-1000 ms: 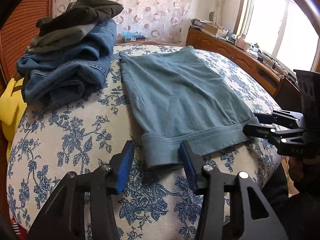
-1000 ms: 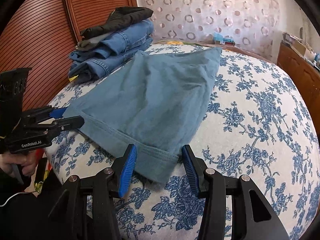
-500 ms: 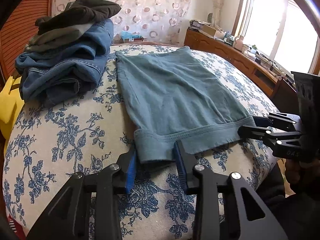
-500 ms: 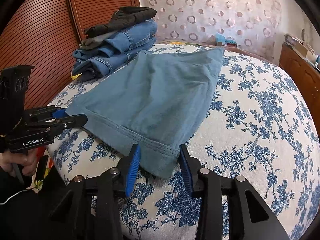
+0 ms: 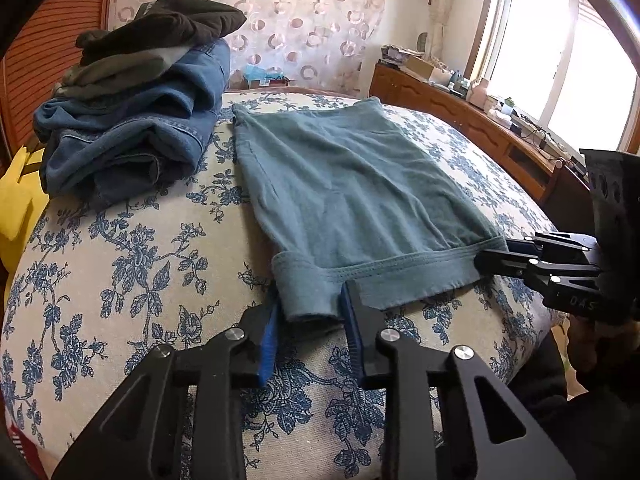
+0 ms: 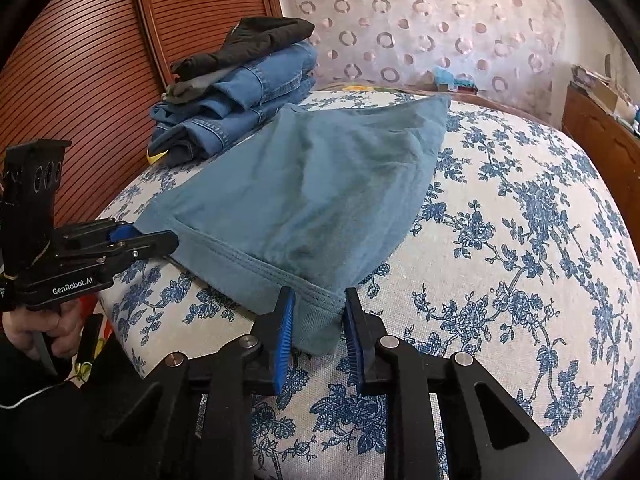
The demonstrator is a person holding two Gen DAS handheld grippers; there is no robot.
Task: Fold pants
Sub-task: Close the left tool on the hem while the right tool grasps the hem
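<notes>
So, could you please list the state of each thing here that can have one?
Teal pants: flat on the bed, near hem corners between the pads.
Left tool: jaws just closing around the hem's left corner.
Right tool: jaws just closing around the right corner.
Clothes pile: folded, stacked.

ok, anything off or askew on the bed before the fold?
Nothing stands out. The teal pants lie flat on the floral bedspread; the left gripper and right gripper each straddle a near hem corner, jaws just closing. The folded stack looks tidy.
</notes>
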